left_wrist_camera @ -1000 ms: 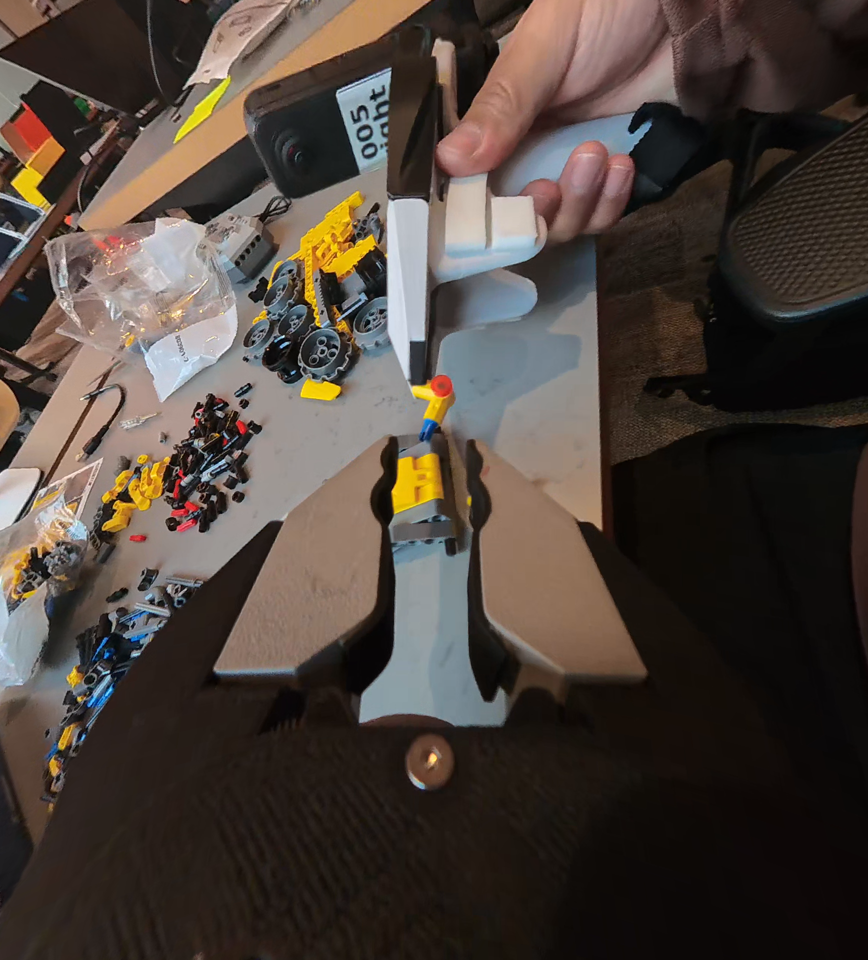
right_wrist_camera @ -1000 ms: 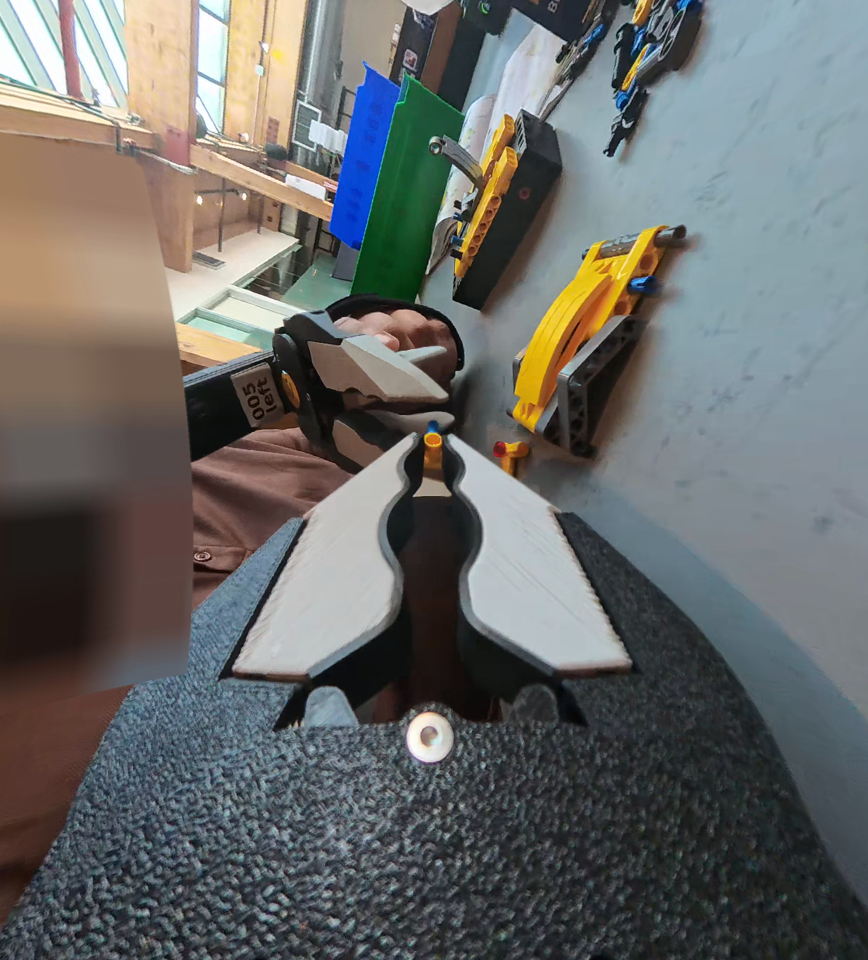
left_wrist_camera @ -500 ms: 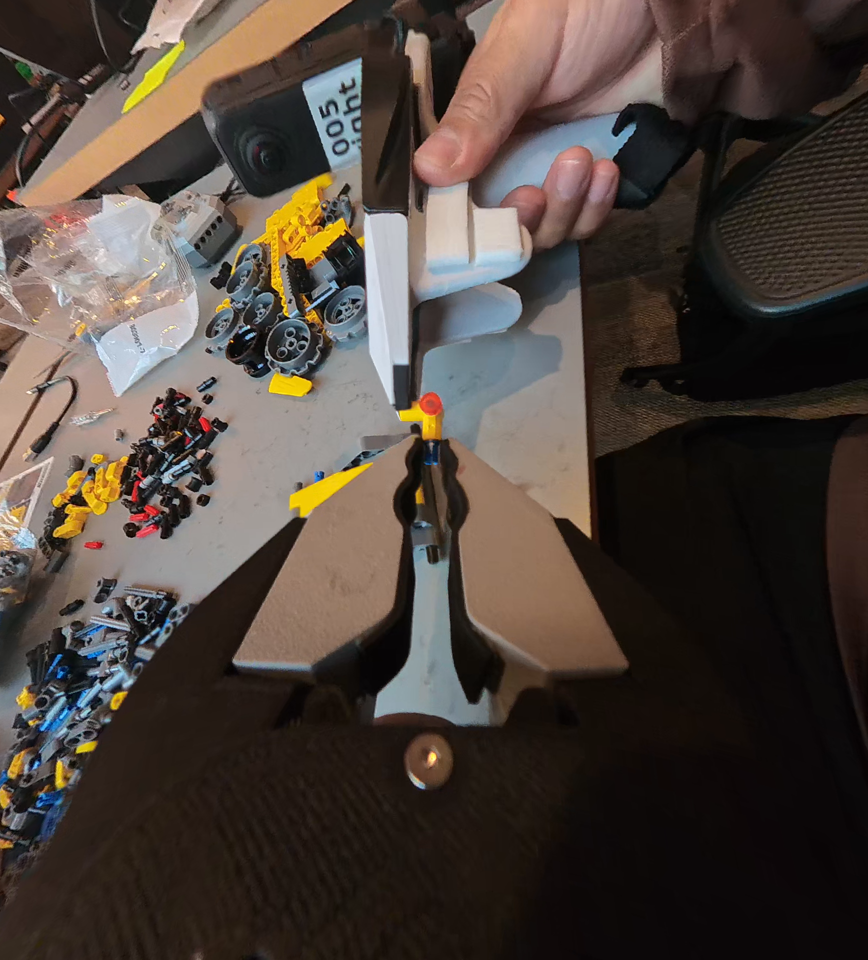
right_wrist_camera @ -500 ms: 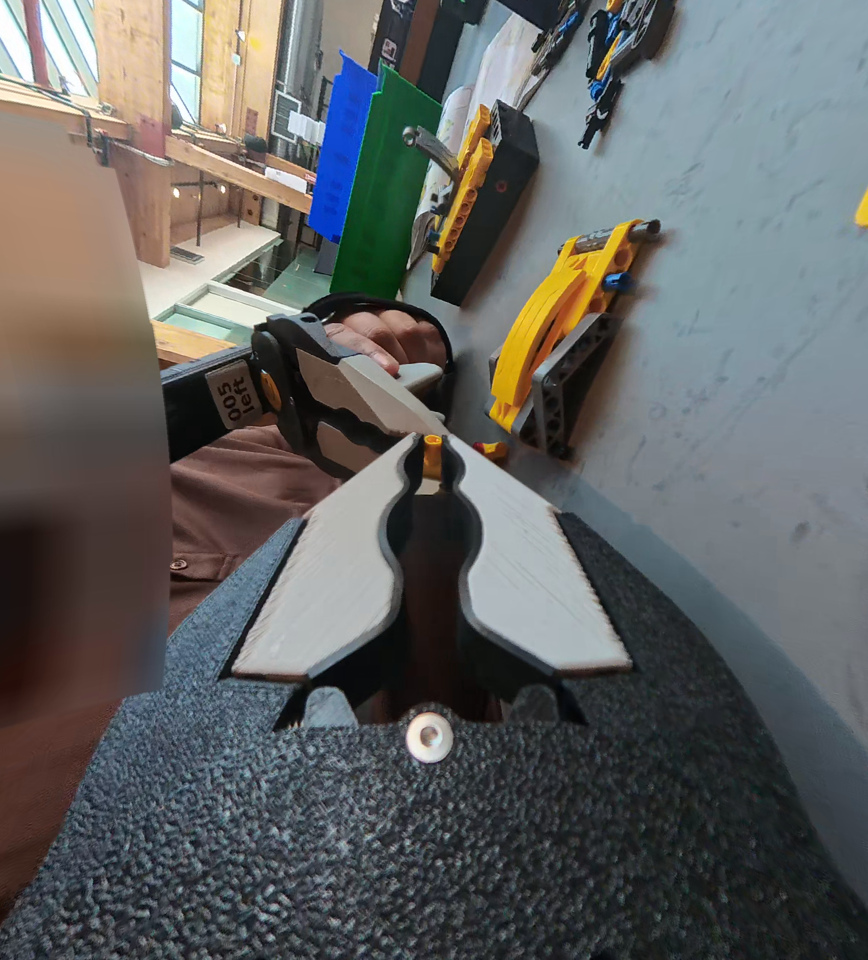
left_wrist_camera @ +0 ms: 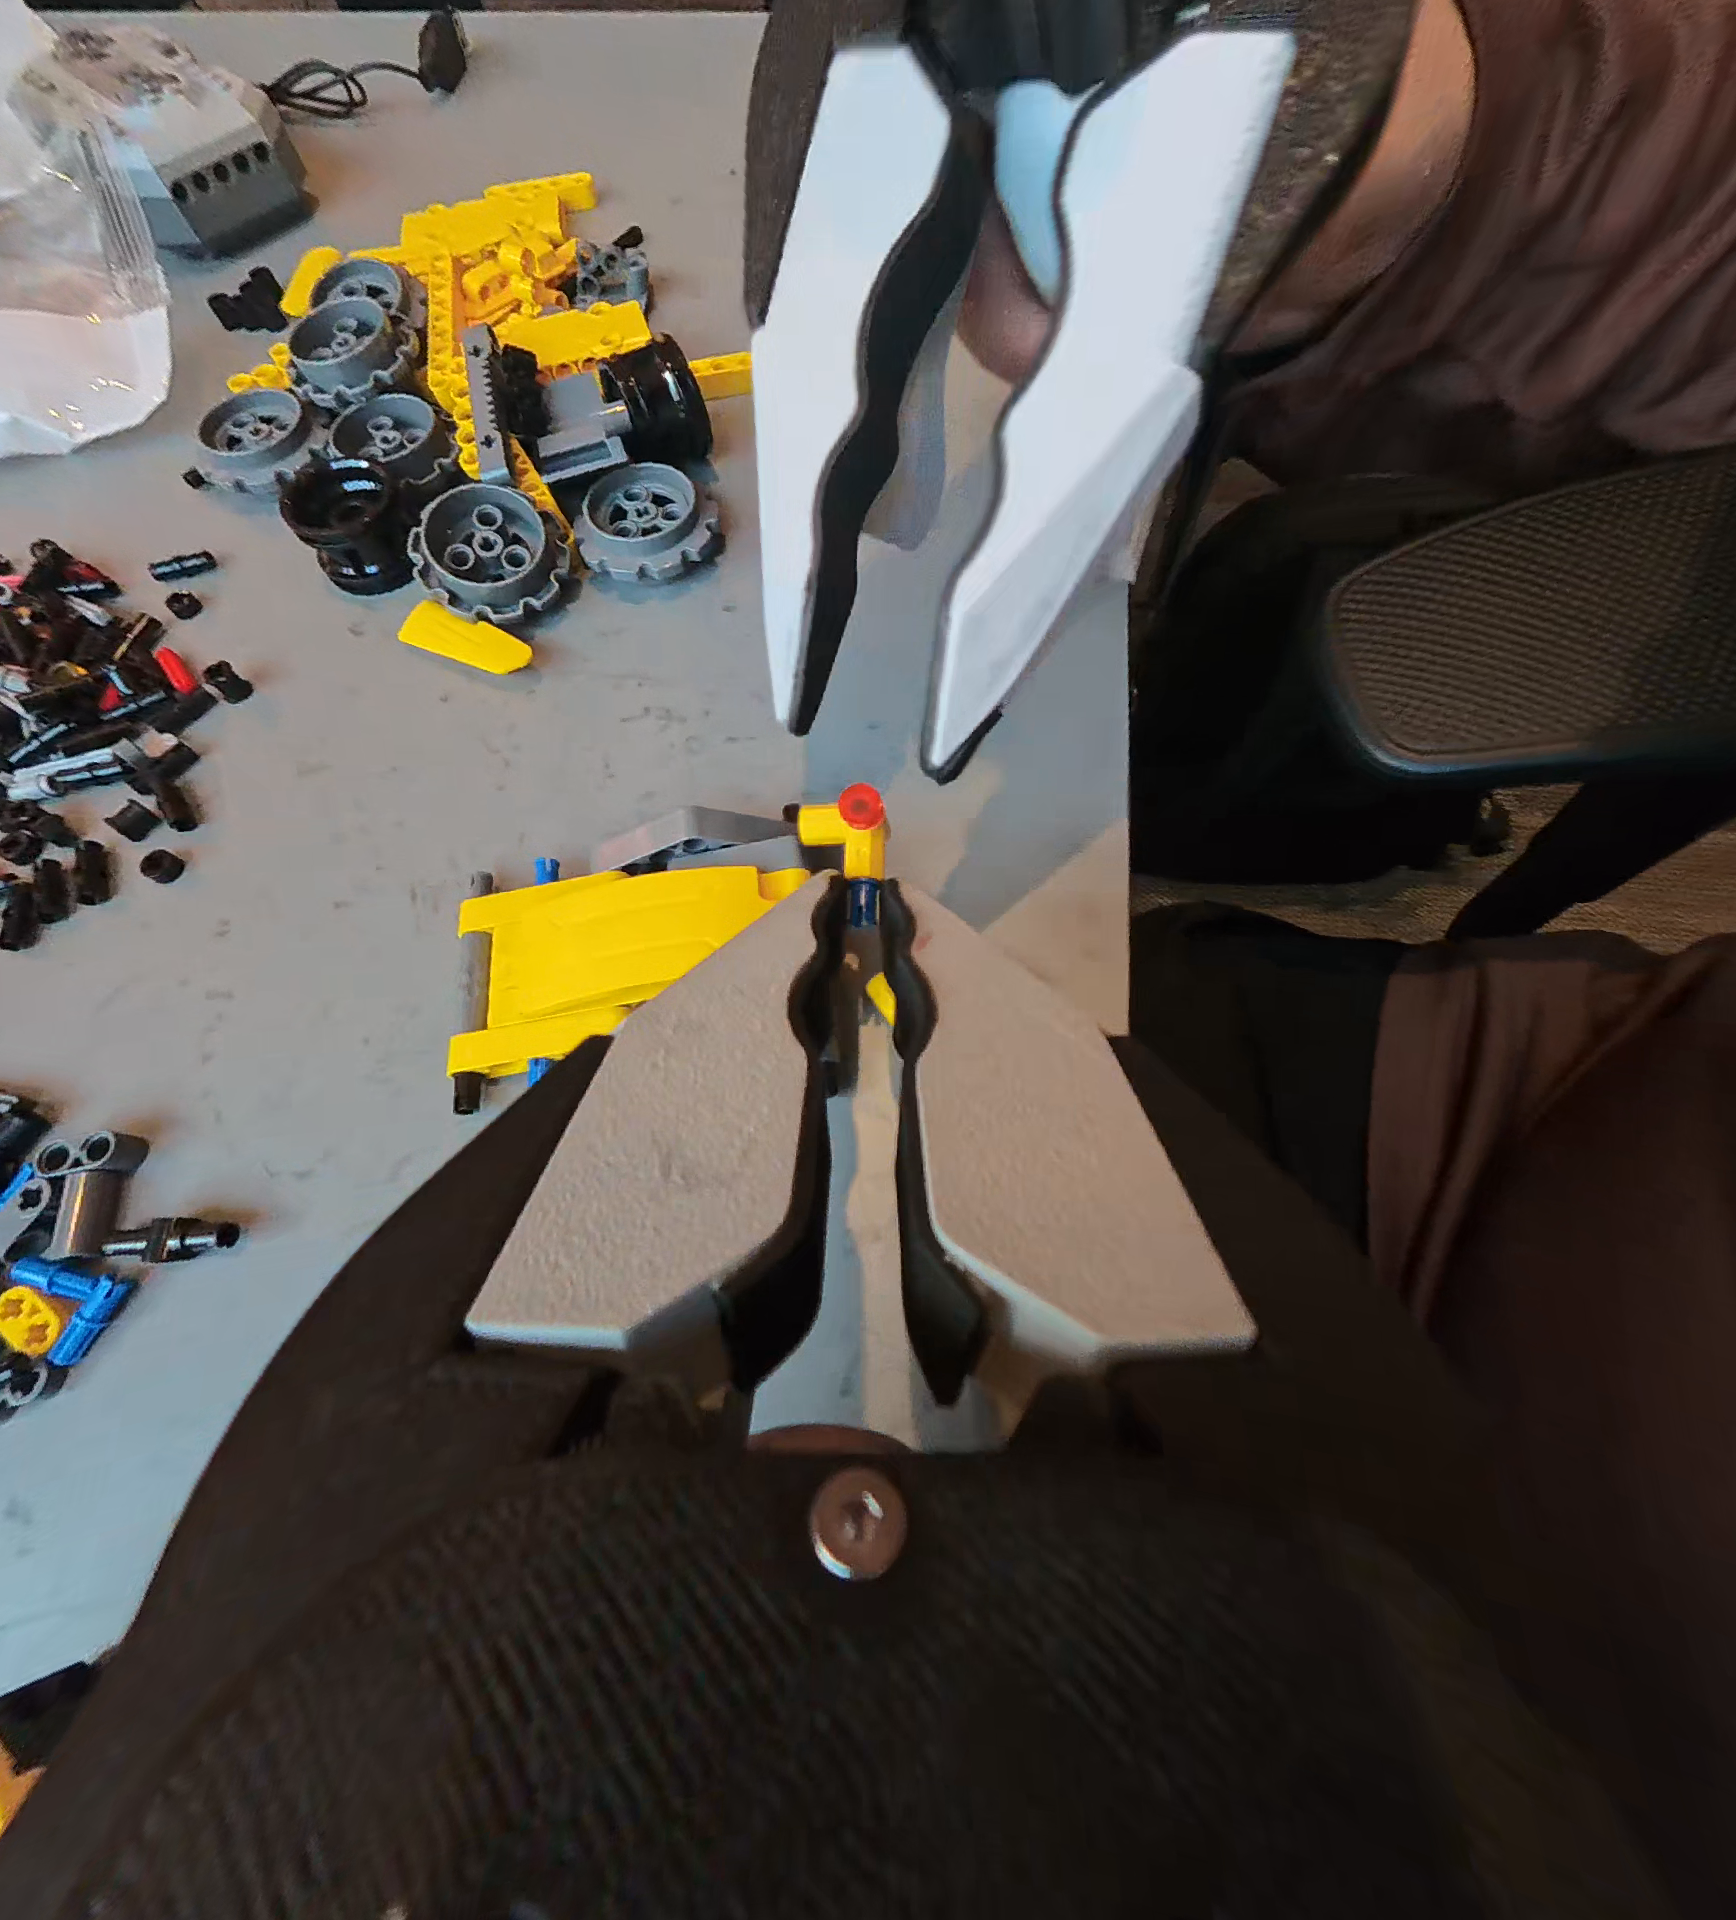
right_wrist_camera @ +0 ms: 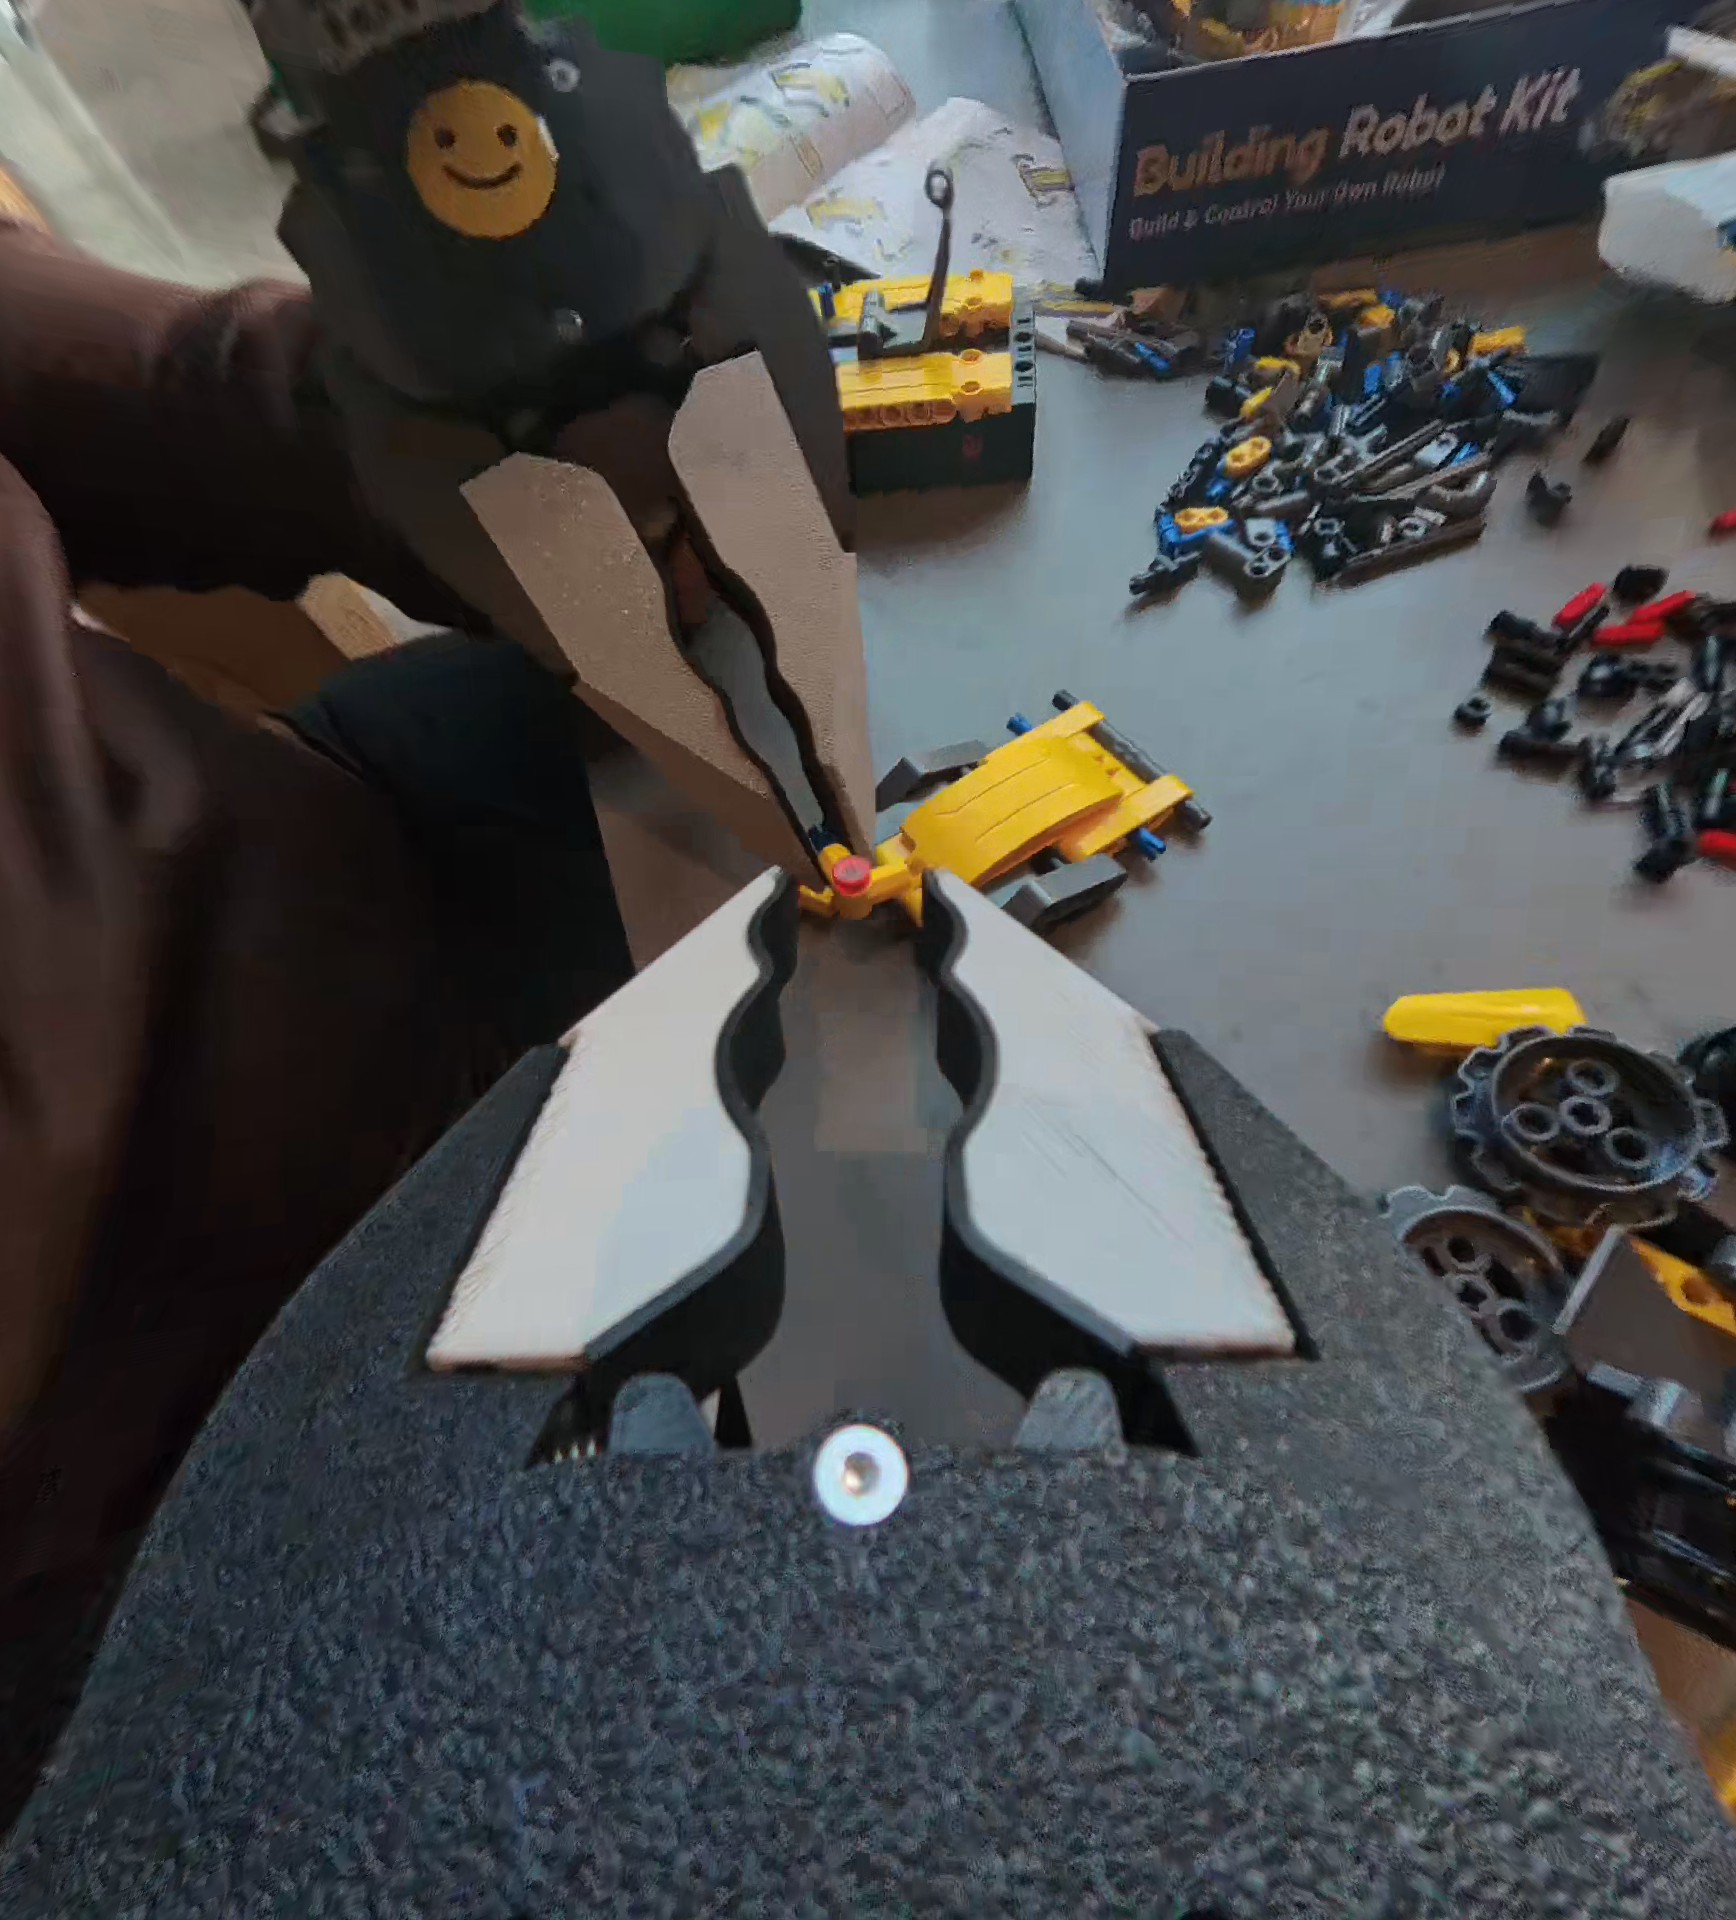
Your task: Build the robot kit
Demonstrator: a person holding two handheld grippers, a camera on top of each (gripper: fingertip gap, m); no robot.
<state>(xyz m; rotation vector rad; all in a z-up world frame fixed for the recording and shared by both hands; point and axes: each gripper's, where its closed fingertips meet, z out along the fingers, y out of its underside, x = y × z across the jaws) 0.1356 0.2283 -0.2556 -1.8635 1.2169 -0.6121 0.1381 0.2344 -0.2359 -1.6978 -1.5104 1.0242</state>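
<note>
My left gripper is shut on the blue pin end of a small yellow angled connector with a red pin on top, holding it just above the grey table. My right gripper is open, its fingertips on either side of the same connector without gripping it. In the left wrist view the right gripper points down from above, tips just short of the red pin. In the right wrist view the left gripper comes in from above. A yellow panel assembly lies on the table right behind the connector.
A yellow wheeled build, a loose yellow panel, piles of black and red pins and of blue and grey parts lie to the left. A kit box stands at the back. A chair armrest is beyond the table edge. Only a small space, under 4 cm, lies between the two pairs of fingers. About 15 centimetres separates my right fingertips from the yellow wheeled build.
My right gripper was shut on the yellow connector; it has let go, opened and turned to face the left gripper. My left gripper closed on the connector's blue pin and now holds it alone.
</note>
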